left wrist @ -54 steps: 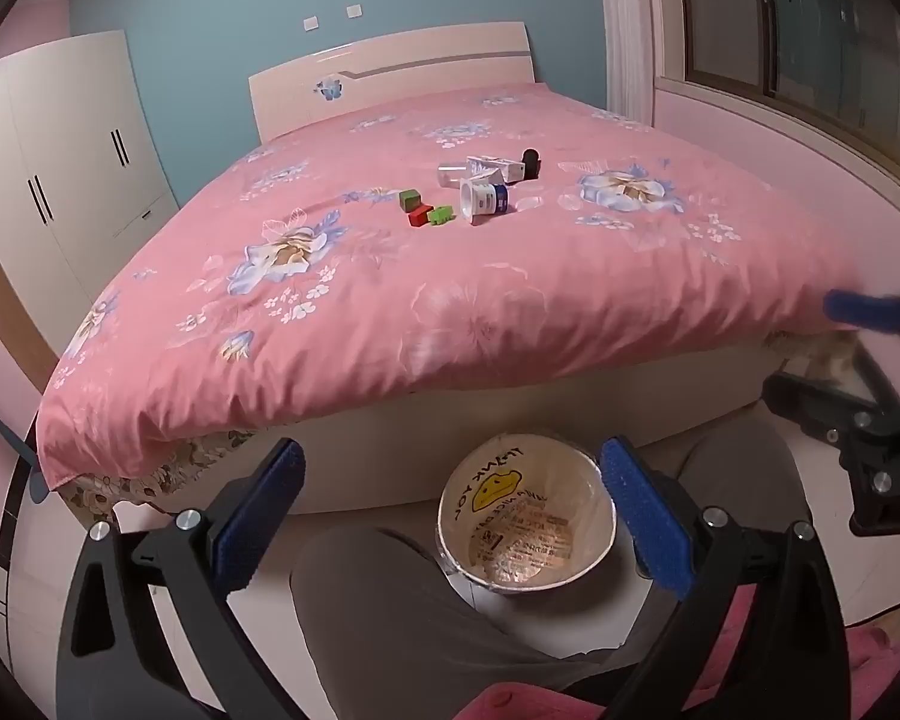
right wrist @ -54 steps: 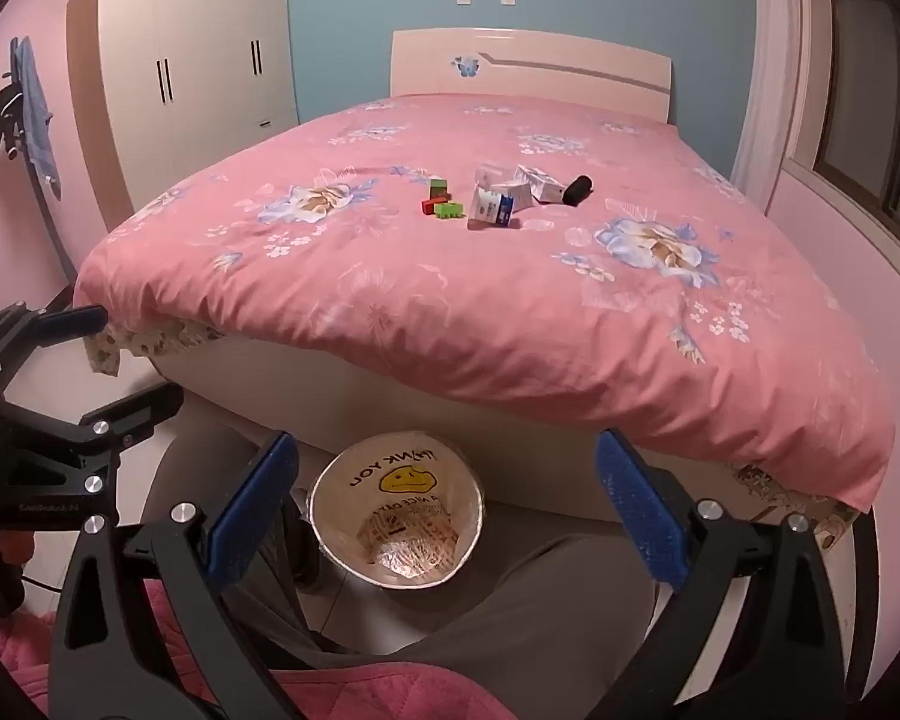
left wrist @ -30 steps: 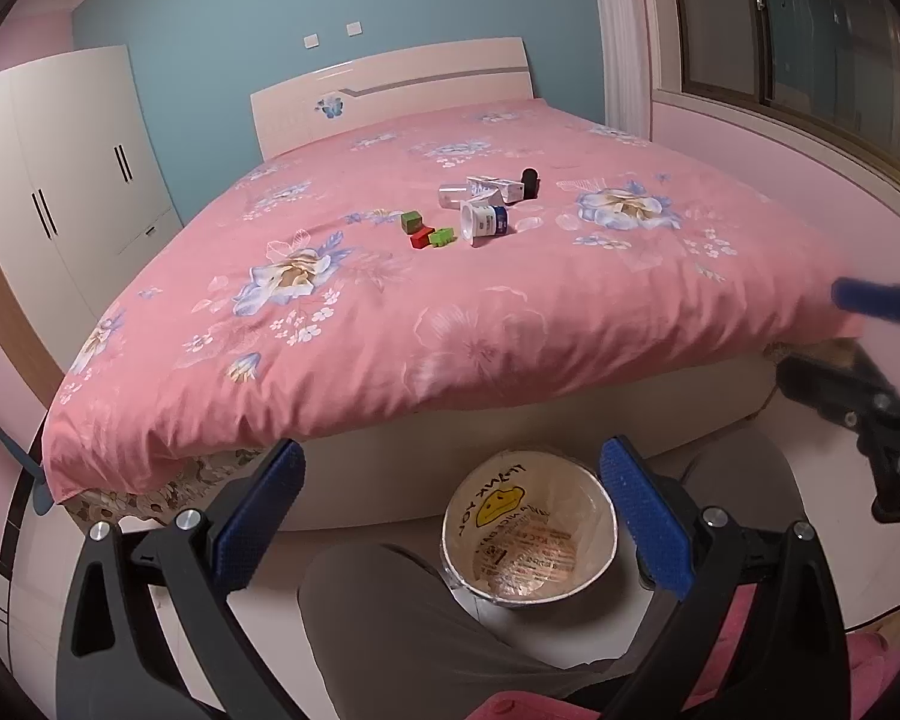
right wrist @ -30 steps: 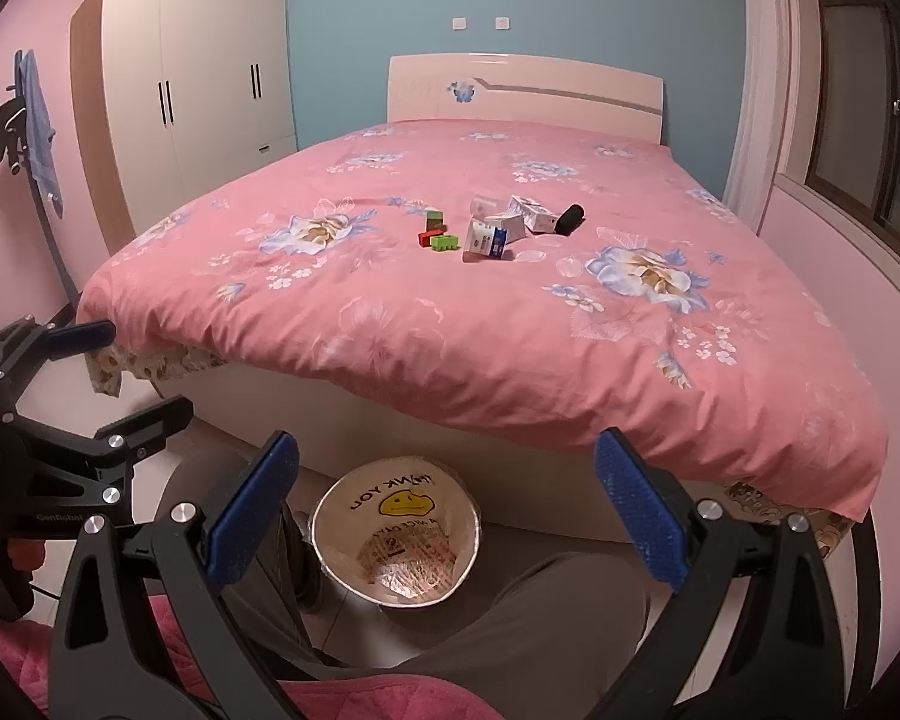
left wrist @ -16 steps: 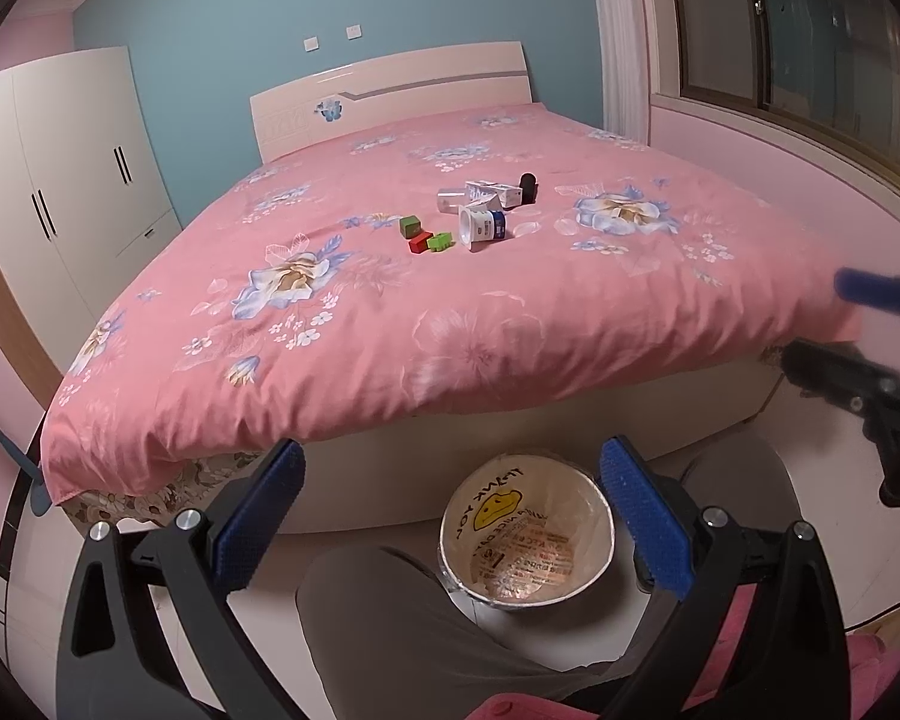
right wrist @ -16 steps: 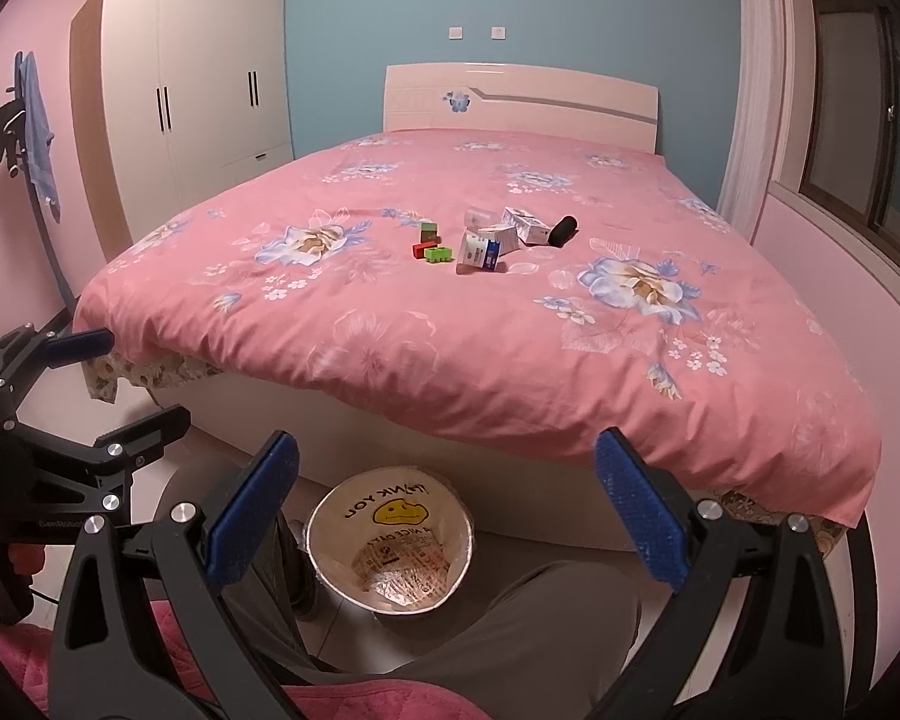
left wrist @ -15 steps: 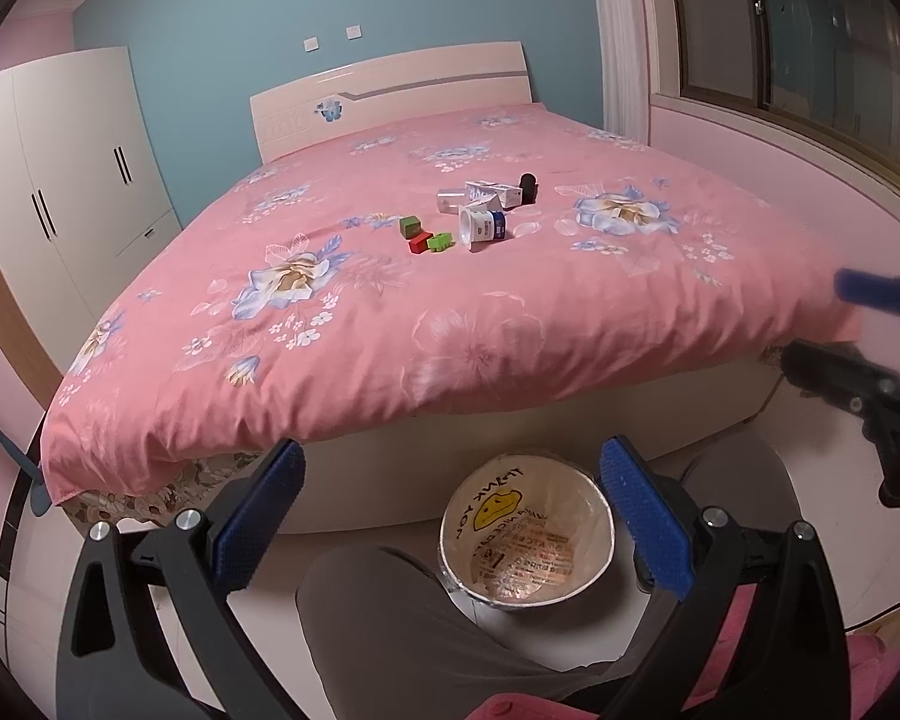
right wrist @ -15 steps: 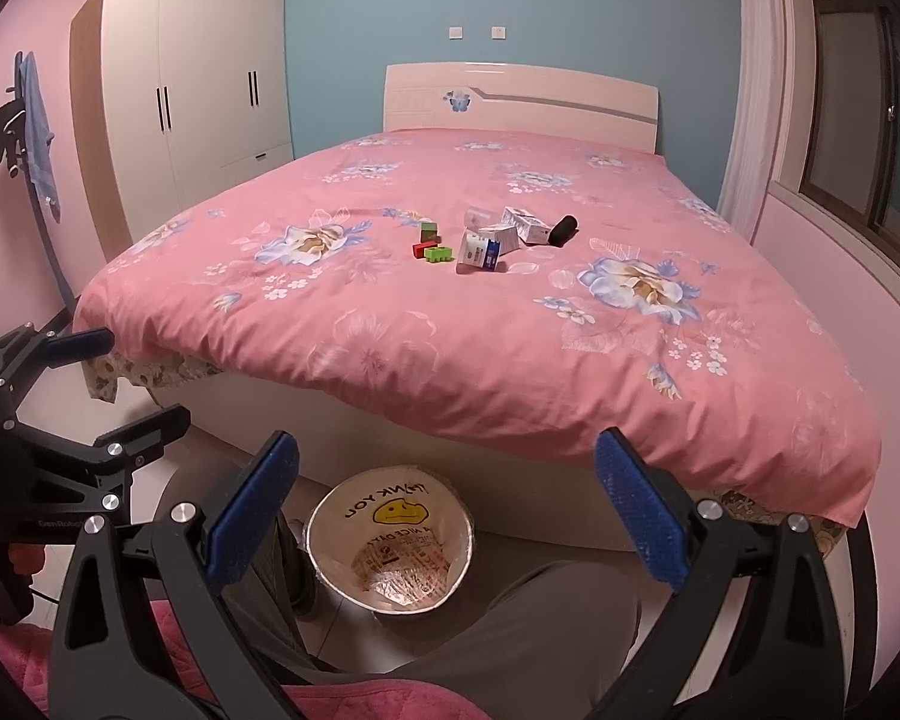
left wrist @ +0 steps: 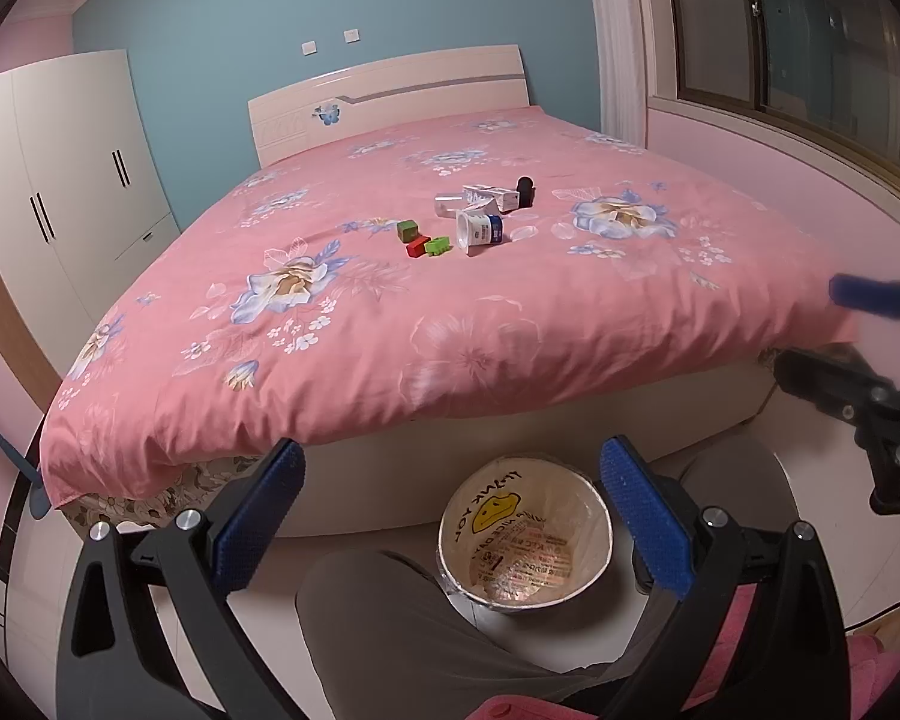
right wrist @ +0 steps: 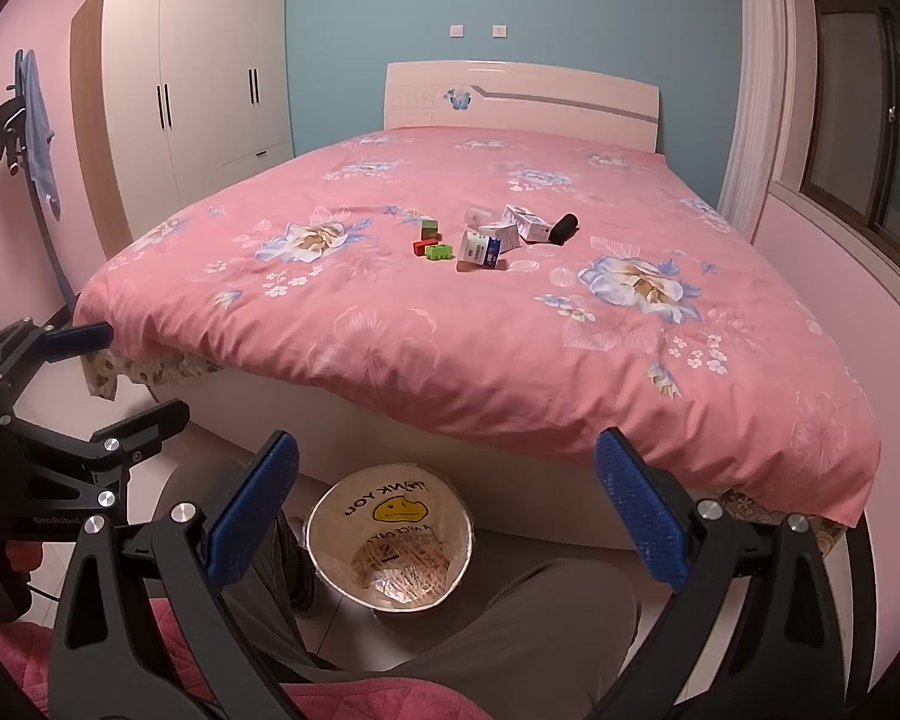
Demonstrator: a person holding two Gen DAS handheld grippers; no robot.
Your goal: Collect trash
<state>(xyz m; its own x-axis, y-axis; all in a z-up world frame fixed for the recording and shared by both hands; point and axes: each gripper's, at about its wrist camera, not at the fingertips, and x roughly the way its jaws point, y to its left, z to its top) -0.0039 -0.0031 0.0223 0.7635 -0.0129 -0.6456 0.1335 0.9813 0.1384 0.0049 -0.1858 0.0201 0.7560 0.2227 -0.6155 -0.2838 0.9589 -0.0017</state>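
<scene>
Left gripper (left wrist: pixel 450 507): jaws spread wide, nothing between the blue pads, held low at the foot of the bed.
Right gripper (right wrist: pixel 447 498): same story, wide apart and holding nothing, low at the bed's foot too.
Trash cluster: sits mid-bed, well apart from both grippers, up and ahead of them.
Yogurt cup (left wrist: pixel 479 230): white with a blue label, lying on its side, open mouth toward the left gripper's camera.
Small cartons (right wrist: pixel 525 223): white, just behind the cup; how many there are is hard to tell at this range, perhaps two or three.
Black cylinder (right wrist: pixel 562 228): on its side at the right end of the cluster, next to the cartons.
Blocks (left wrist: pixel 425 244): red, green and olive, just left of the cup.
Bin (right wrist: pixel 390 537): on the floor between the person's knees, lined with a smiley-face bag, right below both pairs of fingers.
Bed cover (left wrist: pixel 342 324): pink with blue flowers, draping over the bed's edge.
Room: white wardrobe (right wrist: pixel 204 90) to the left, teal wall behind the headboard (right wrist: pixel 522 99), window (left wrist: pixel 810 42) to the right.
</scene>
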